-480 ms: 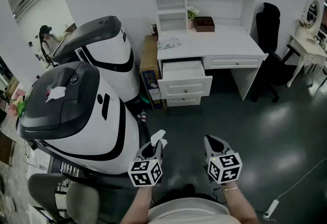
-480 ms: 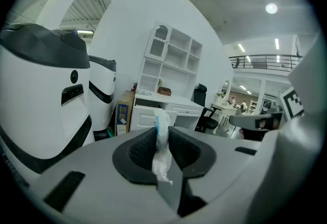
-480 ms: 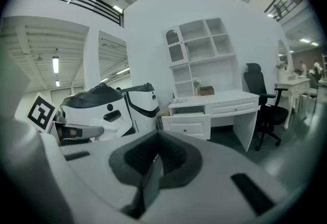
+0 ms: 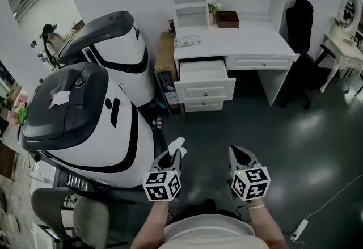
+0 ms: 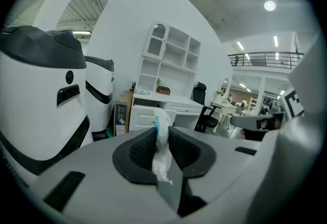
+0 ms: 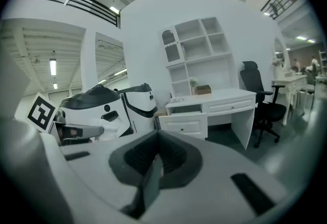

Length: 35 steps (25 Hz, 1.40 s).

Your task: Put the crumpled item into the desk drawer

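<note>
A crumpled white tissue (image 4: 177, 144) sticks up from my left gripper (image 4: 174, 154), which is shut on it low in the head view. In the left gripper view the tissue (image 5: 162, 152) is pinched between the dark pads of that gripper (image 5: 159, 131). My right gripper (image 4: 239, 152) hangs beside it, shut with nothing in it; its pads meet in the right gripper view (image 6: 158, 140). Ahead across the dark floor stands the white desk (image 4: 244, 43), and its top left drawer (image 4: 203, 71) is pulled out. That drawer also shows in both gripper views (image 5: 145, 112) (image 6: 185, 109).
Two large white and dark grey machines (image 4: 91, 129) (image 4: 116, 43) fill the left; another tissue (image 4: 59, 98) lies on the nearer one. A cardboard box (image 4: 165, 69) leans beside the desk. A black office chair (image 4: 299, 32) and a white dressing table (image 4: 343, 43) stand right. A grey chair (image 4: 85, 219) is at lower left.
The room has shifted slightly down and left in the head view. Both grippers keep their places and the tissue stays in the left one.
</note>
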Each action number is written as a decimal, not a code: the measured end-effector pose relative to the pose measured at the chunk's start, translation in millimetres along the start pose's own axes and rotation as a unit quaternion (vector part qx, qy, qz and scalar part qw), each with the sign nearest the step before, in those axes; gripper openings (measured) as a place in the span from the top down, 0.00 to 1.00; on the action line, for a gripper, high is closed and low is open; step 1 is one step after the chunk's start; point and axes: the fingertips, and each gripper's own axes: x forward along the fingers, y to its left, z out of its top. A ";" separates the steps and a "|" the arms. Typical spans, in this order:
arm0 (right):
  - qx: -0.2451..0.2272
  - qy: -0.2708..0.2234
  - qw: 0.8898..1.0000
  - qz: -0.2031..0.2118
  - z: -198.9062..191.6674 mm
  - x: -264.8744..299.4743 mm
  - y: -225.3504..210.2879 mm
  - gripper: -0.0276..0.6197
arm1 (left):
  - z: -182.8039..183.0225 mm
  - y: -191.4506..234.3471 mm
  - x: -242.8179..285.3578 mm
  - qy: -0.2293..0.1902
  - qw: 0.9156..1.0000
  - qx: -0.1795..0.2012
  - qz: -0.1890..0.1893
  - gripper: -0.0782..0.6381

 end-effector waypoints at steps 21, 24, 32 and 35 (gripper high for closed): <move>0.011 -0.030 0.999 -0.011 18.0 13.0 -32.4 0.95 | 22.1 -5.2 17.5 -0.034 0.999 0.020 0.024 0.81; 0.012 -0.028 0.999 -0.011 21.1 21.8 -37.3 0.95 | 23.7 -2.8 26.7 -0.031 0.999 0.018 0.026 0.81; 0.014 -0.017 1.000 -0.022 32.4 70.1 -54.2 0.95 | 39.0 22.5 77.5 -0.023 0.999 0.008 0.025 0.81; 0.015 -0.017 0.999 -0.026 42.4 97.1 -61.1 0.95 | 49.7 35.7 104.3 -0.021 1.000 0.005 0.021 0.81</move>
